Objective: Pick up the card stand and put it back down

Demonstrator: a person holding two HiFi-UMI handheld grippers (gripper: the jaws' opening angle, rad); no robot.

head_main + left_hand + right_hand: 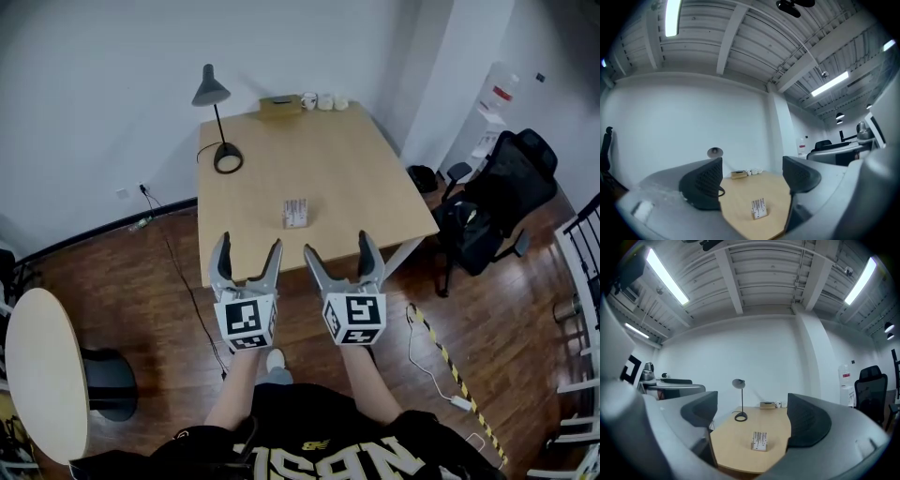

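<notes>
We hold our left gripper (248, 247) and right gripper (337, 247) side by side, level, at the near edge of the table (328, 159). Both have their jaws wide apart with nothing between them. The card stand (296, 213) stands upright on the table ahead of both grippers, apart from them, with a desk lamp (217, 122) farther back on the left.

Left gripper (752, 180) jaws stood apart, nothing between pads. Card stand (759, 208) upright on wooden table (740, 194) (beyond jaws, touching neither). Brown box (738, 175) at far edge.
</notes>
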